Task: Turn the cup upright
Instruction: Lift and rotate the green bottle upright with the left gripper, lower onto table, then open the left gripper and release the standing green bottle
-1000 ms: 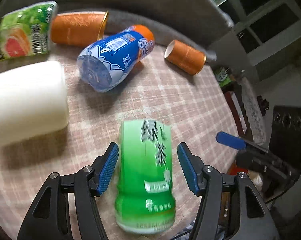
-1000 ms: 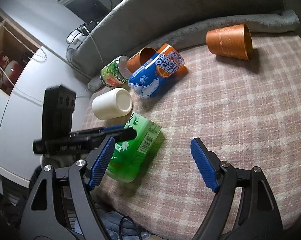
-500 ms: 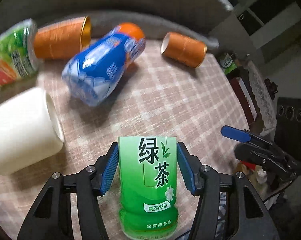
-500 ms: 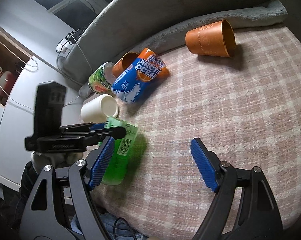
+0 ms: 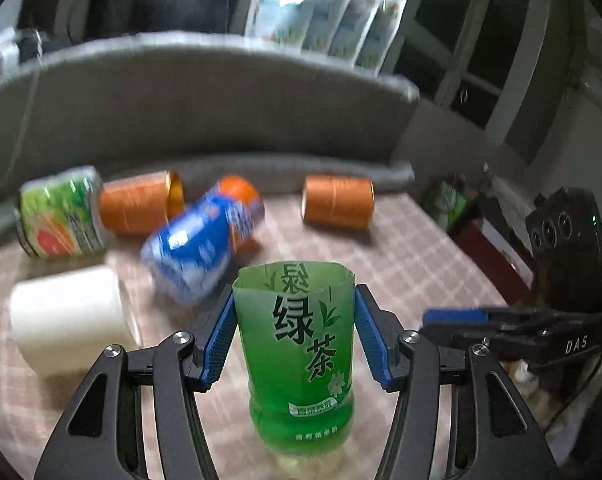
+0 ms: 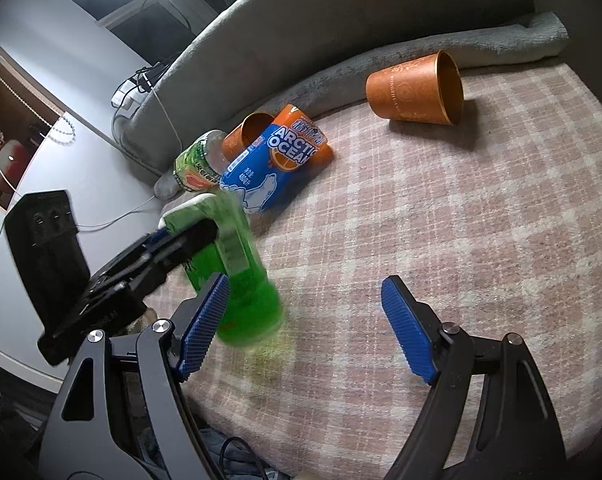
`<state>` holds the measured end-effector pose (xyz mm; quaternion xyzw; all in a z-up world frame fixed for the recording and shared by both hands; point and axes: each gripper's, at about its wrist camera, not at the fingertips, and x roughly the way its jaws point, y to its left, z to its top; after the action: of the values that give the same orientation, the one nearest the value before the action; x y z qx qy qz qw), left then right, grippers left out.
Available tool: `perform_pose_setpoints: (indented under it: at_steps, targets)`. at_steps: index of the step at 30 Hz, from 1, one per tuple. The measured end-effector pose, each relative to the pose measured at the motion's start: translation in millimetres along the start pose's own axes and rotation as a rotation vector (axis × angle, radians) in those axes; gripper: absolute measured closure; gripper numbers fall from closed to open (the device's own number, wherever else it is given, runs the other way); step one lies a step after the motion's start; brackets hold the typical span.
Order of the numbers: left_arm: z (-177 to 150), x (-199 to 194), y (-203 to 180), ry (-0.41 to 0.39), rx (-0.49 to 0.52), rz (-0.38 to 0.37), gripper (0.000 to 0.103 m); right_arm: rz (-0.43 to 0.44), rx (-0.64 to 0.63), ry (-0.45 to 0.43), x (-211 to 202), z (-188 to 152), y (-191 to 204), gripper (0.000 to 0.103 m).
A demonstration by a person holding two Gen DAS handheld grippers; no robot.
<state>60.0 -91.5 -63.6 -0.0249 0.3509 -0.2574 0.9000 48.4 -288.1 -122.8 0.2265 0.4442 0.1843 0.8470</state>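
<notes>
The green cut-off plastic tea-bottle cup stands nearly upright between our left gripper jaws, which clamp its sides; we should seat its base flat on the pink checked cloth before letting go. Our right gripper hangs wide open, empty. A second ago the cup lay flat between open left jaws.

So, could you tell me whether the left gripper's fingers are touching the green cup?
Touching. In the left wrist view both blue fingers of the left gripper press flat against the sides of the green cup, with no gap showing.
</notes>
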Motion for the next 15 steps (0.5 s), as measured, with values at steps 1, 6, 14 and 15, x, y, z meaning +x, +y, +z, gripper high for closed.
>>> perform_pose_setpoints:
  at_steps: [1, 6, 14, 15]
  targets:
    - [0.2, -1.9, -3.8, -0.045, 0.026, 0.024, 0.047, -0.002, 0.003, -0.003, -0.6, 0.2, -0.8, 0.021]
    - [-5.1, 8.9, -17.0, -0.114, 0.120, 0.096, 0.047, -0.009, 0.006, -0.009, -2.9, 0.5, -2.1, 0.021]
    - [-13.6, 9.5, -31.4, -0.107, 0.169, 0.107, 0.047, -0.017, 0.000, -0.025, -5.3, 1.1, -3.2, 0.021]
    - [-14.3, 8.9, -32.1, -0.106, 0.171, 0.107, 0.047, -0.018, -0.002, -0.026, -5.4, 0.8, -3.1, 0.021]
